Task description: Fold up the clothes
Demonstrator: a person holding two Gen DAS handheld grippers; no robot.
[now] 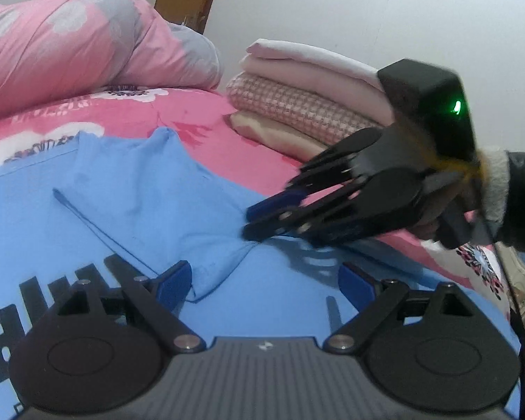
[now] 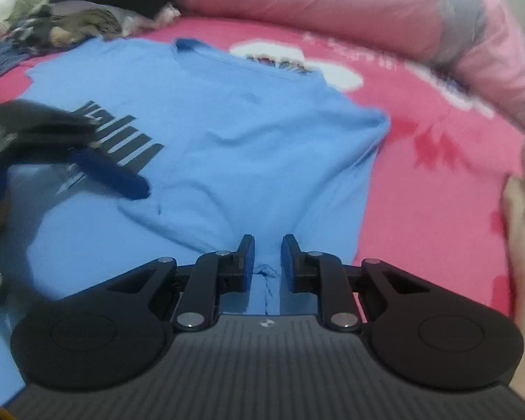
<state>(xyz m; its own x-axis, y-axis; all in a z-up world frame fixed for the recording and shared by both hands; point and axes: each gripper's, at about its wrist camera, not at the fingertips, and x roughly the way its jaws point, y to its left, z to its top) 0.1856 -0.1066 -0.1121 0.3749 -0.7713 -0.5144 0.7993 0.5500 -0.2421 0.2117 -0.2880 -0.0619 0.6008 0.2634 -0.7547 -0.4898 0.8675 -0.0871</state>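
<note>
While the blue T-shirt (image 2: 227, 133) lay spread on the pink floral bedsheet (image 2: 430, 189), with its collar toward the far side and its printed dark letters (image 2: 122, 129) on the left part of the chest, both grippers stood over its near half. One sleeve (image 1: 150, 189) was already folded inward across the body, and its hem edge ran as a slanted line toward the near side in the left wrist view.

The right gripper (image 2: 266, 262) was the nearer one to this folded edge. Its jaws were narrowed to a small gap, and a small bunch of blue cloth showed just between them. Whether the pads really pinched this cloth, or only hovered close over it, I cannot tell from the pictures. In the left wrist view the same gripper (image 1: 259, 220) came in from the right, tilted down, with its tips at the corner of the folded sleeve.

The left gripper (image 1: 266, 283) had its jaws wide apart and held nothing; the T-shirt lay flat under and ahead of it, and the folded corner was just beside its left pad.

My judgement is that the coming move depends on this: the fold line ran from near to far, so the cloth had to be carried sideways across it, and the right gripper was placed better for that.

A stack of folded clothes (image 1: 297, 98) rested at the far right, and a rolled pink quilt (image 1: 87, 45) lay along the far side.
</note>
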